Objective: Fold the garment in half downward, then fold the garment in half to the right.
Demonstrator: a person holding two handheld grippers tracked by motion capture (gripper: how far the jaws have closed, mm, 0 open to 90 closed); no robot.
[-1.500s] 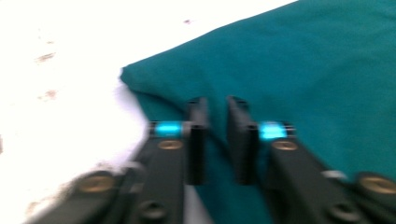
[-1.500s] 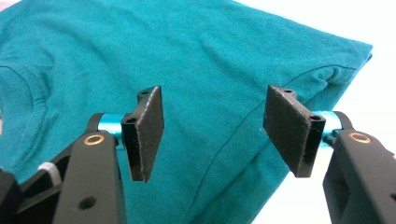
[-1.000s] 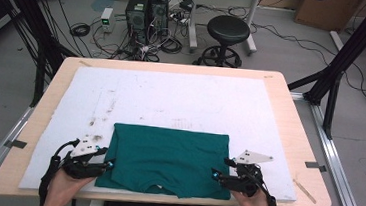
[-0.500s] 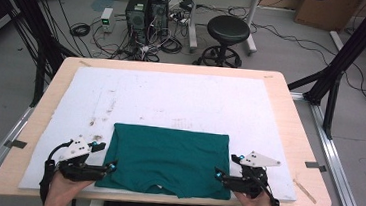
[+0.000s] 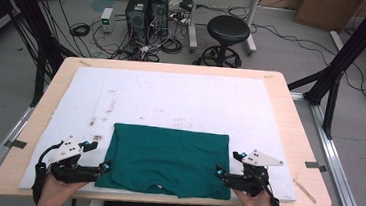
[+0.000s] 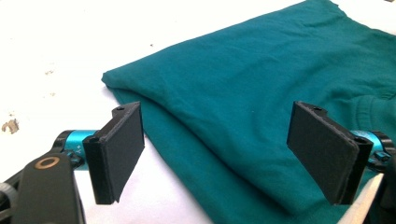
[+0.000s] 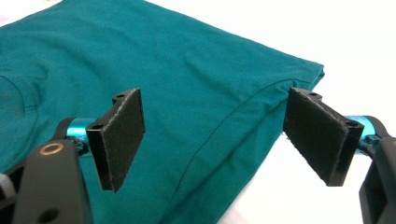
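Item: green shirt, folded into a flat rectangle, lying at the near edge of a white mat on a wooden table; neckline at the near side. Left gripper at the shirt's near left corner, jaws released and standing wide, having just been opening; in the left gripper view the folded edge runs between the pads without touching them. Right gripper at the near right corner, jaws likewise released and just opened, cloth lying loose between them. Status, as judged: fold set down and let go, sides tucked in, edges fairly square; a further fold or a tidy of the near hem may remain. Beyond the table: black stool, computer towers, loose cables, cardboard boxes. Markings: none legible on shirt or grippers; mat carries brown stains.
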